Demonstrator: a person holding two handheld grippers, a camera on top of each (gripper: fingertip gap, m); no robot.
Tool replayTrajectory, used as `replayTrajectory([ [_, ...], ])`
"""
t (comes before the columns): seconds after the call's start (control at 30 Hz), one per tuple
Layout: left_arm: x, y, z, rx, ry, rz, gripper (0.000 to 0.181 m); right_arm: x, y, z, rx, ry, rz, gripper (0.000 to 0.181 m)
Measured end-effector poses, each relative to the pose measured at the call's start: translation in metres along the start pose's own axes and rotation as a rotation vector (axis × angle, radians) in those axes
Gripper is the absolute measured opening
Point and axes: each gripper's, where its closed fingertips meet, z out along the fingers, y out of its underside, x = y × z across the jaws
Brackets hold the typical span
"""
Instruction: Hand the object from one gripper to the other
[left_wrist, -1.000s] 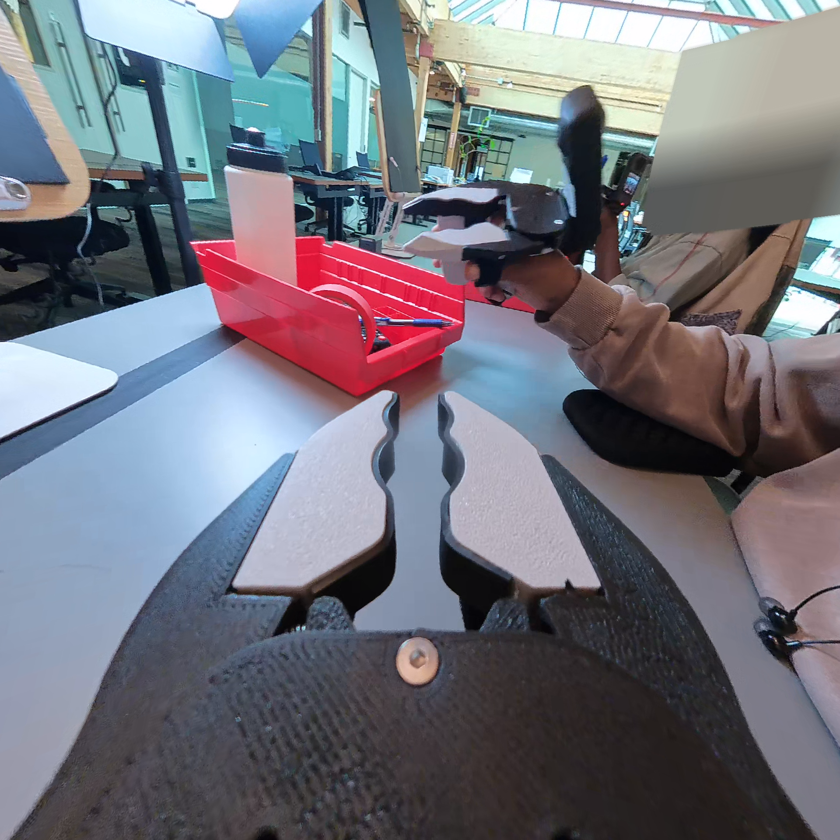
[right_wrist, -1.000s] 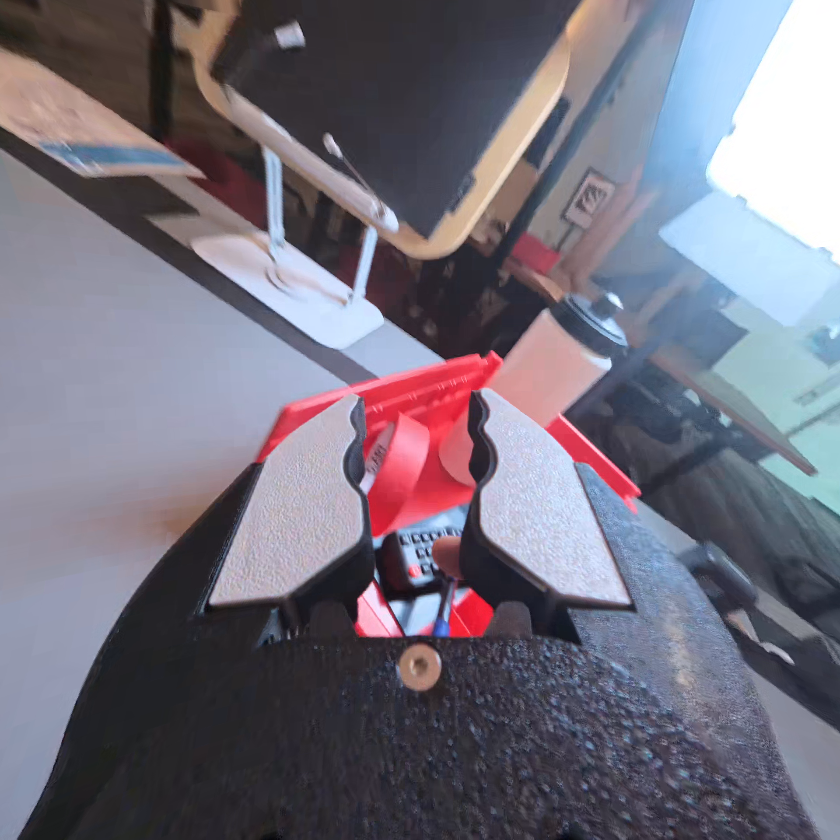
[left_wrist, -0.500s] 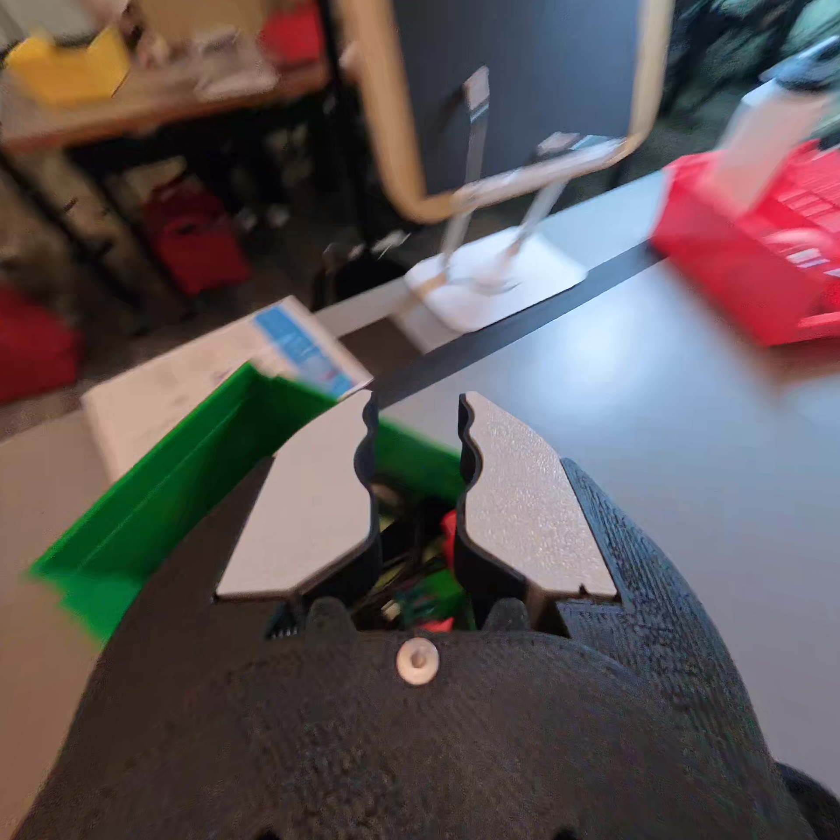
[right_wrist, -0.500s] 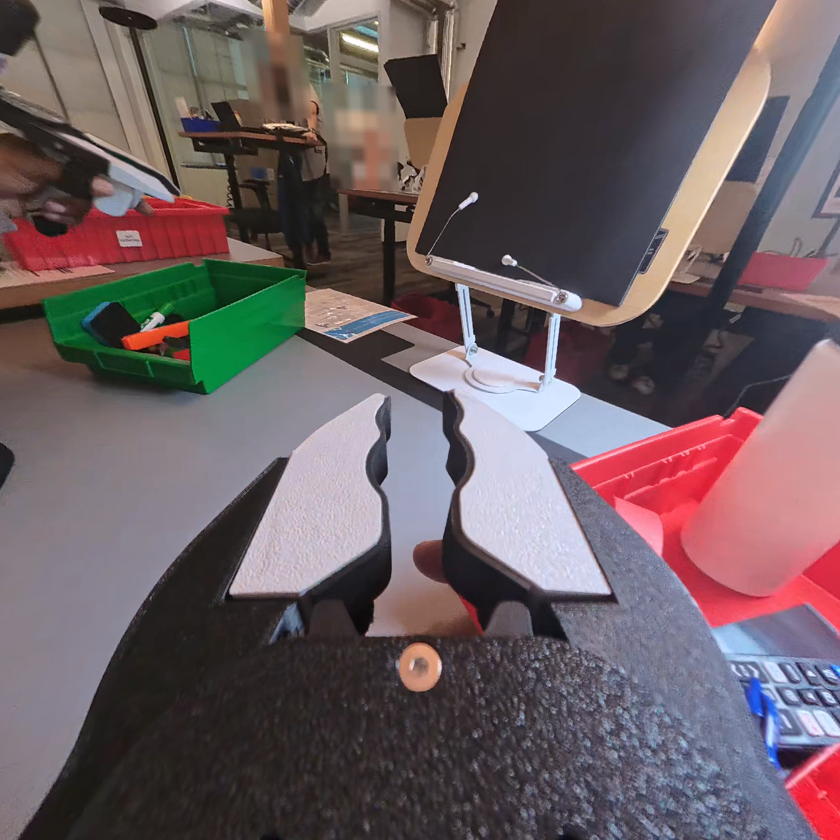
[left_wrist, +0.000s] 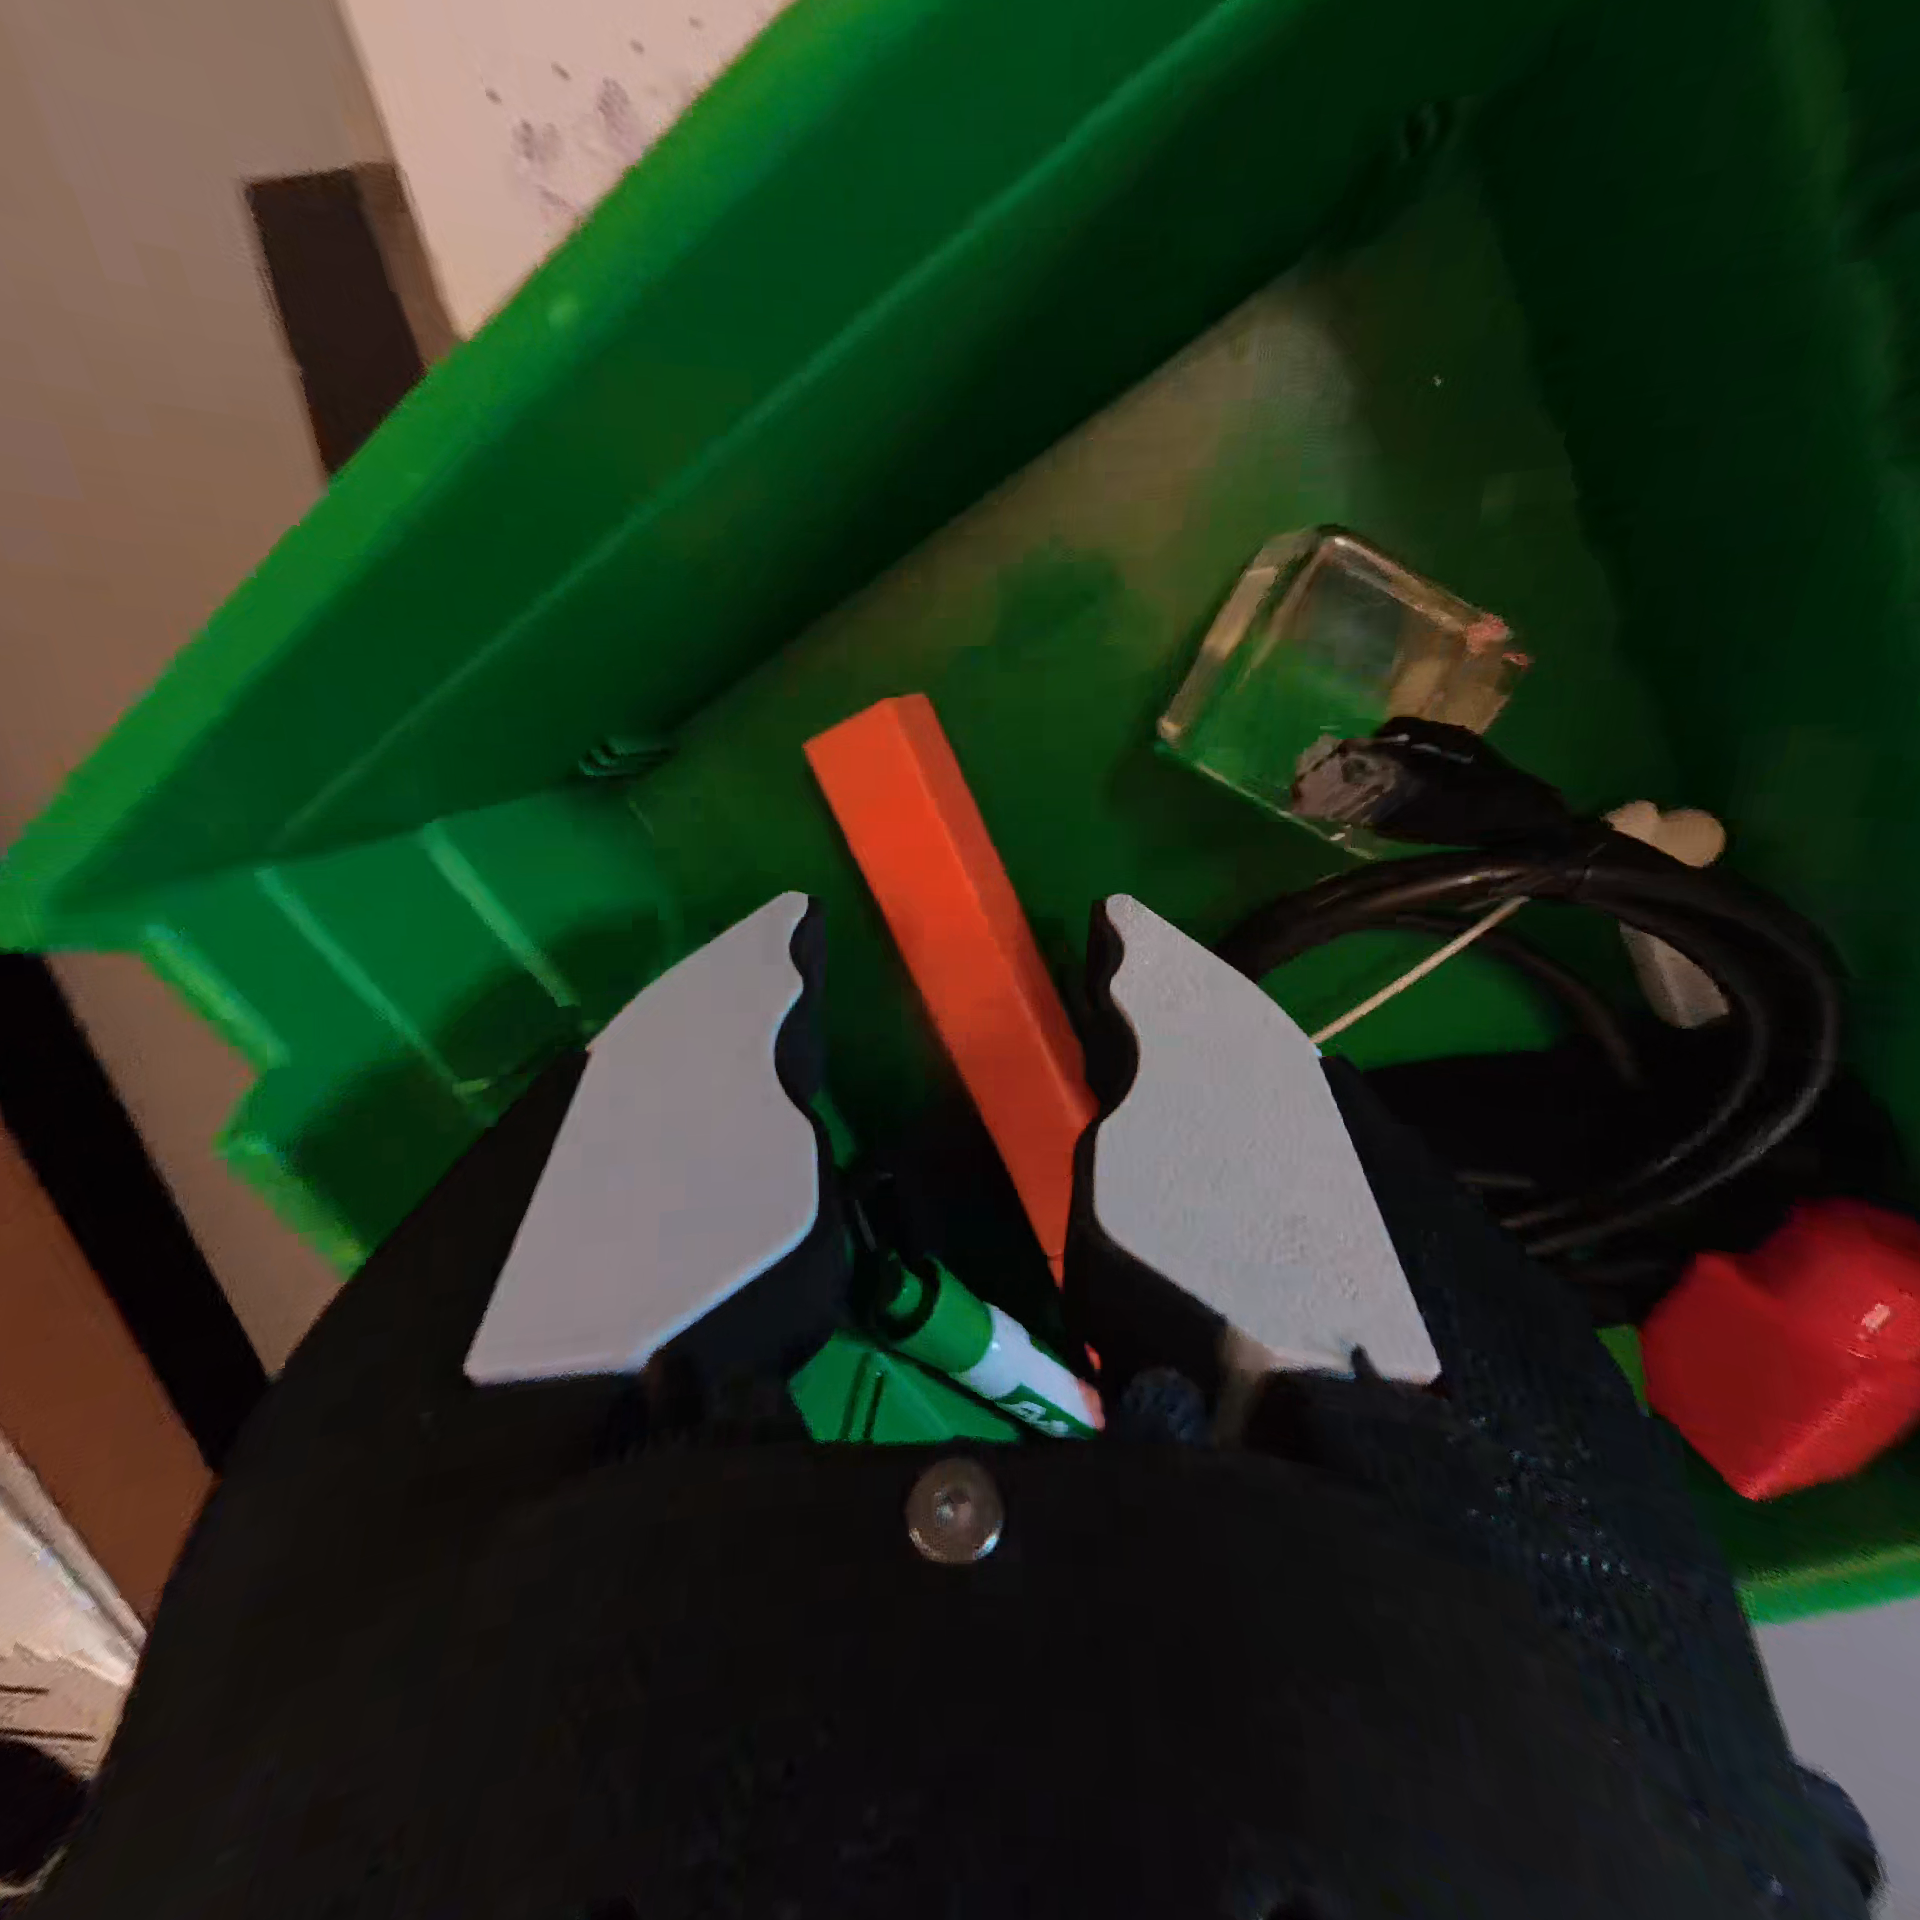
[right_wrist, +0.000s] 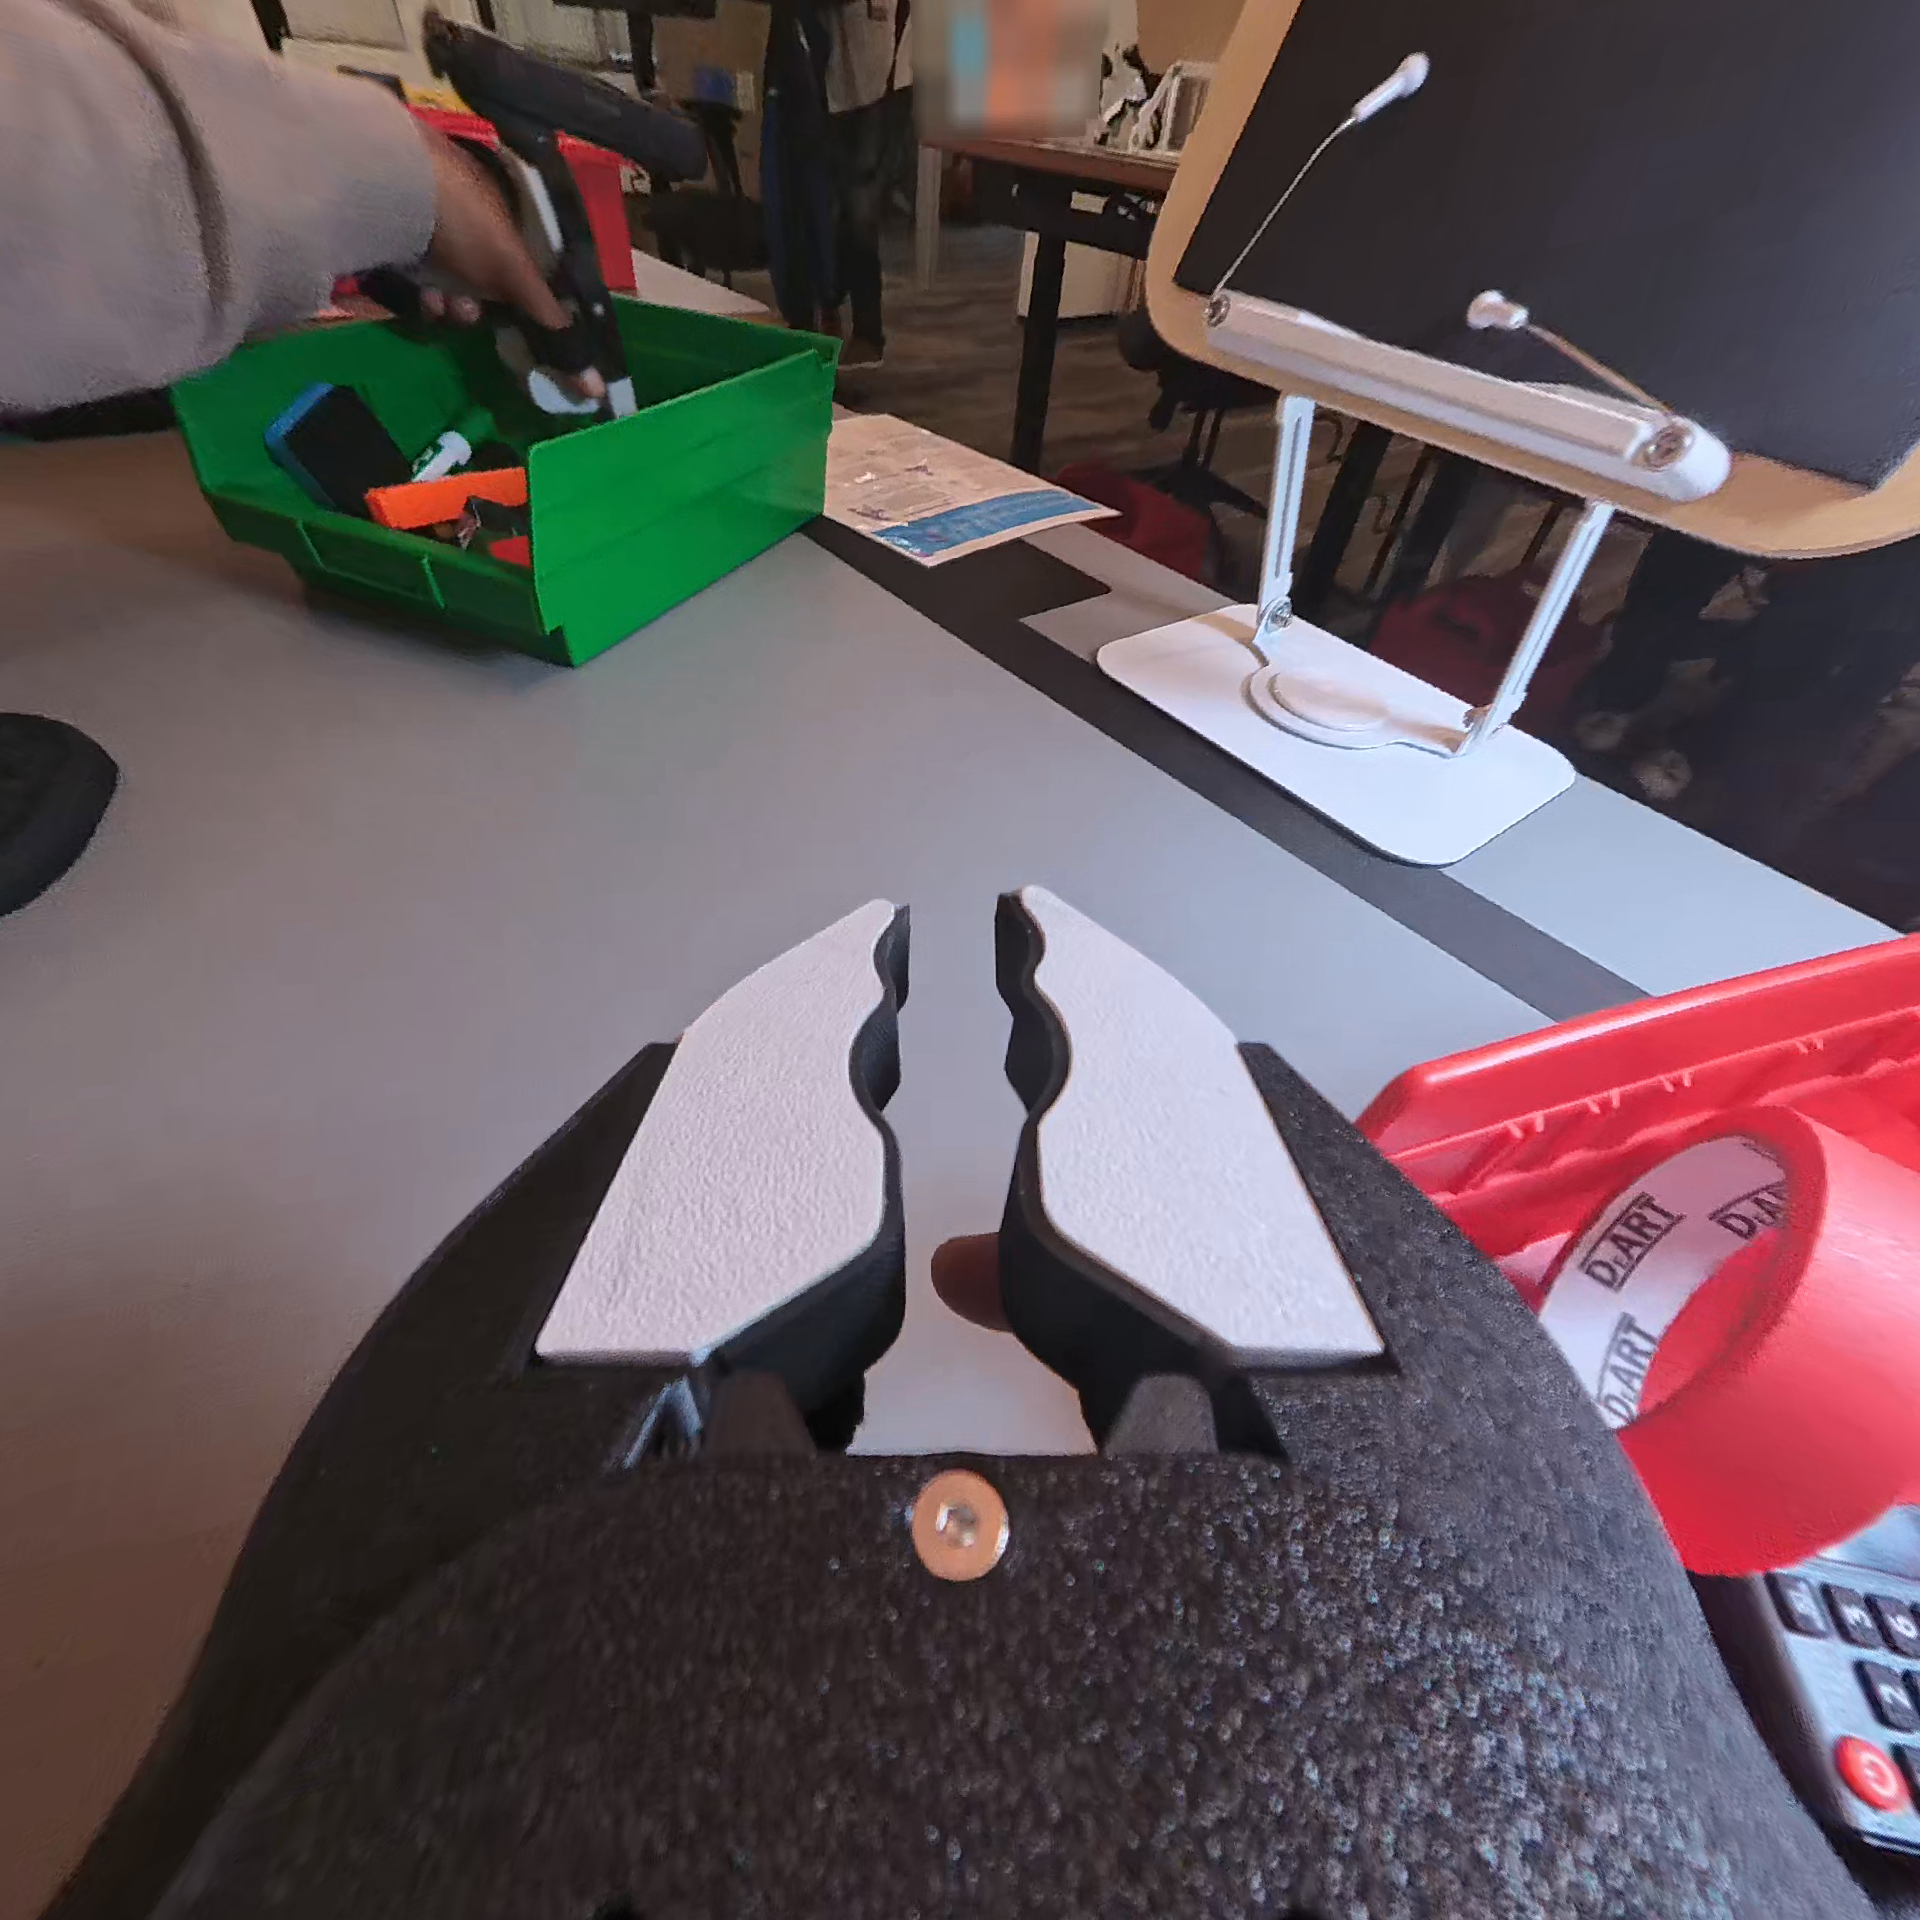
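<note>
1. Inside the green bin, the left gripper is seen nose-down with its jaws parted wide and nothing held.
2. An orange bar lies on the bin floor between the fingertips. Its long axis runs from the bin's far wall back toward the gripper, roughly along the fingers and slightly askew.
3. A green marker lies under the jaws, nearer the wrist.
4. A black cable coil, a clear block and a red piece sit further from that wall, clear of the jaws.
5. Judged: the bar is the pick target; the left gripper is nearer.
6. The right gripper, well apart from the bin and over the grey table, is narrowly open and empty.
</note>
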Motion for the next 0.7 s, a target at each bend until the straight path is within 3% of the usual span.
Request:
replayTrajectory([
  [0.03,0.004,0.003,0.005,-0.049,0.009,0.004,0.048,-0.002,0.002,0.001,-0.009,-0.009,-0.008,0.016],
  [0.17,-0.003,0.019,0.024,-0.201,-0.080,0.027,0.038,-0.007,0.004,0.003,-0.026,-0.030,-0.035,0.016],
  [0.33,0.006,0.013,0.013,-0.162,-0.008,0.065,0.031,-0.002,0.004,-0.003,-0.015,-0.008,-0.046,0.014],
  [0.5,0.023,-0.015,-0.048,0.056,0.090,0.103,0.027,0.002,-0.003,-0.005,0.031,-0.014,0.031,0.014],
  [0.7,0.051,-0.032,-0.148,0.324,0.112,0.245,0.022,-0.015,-0.010,-0.002,0.047,-0.034,0.032,0.014],
])
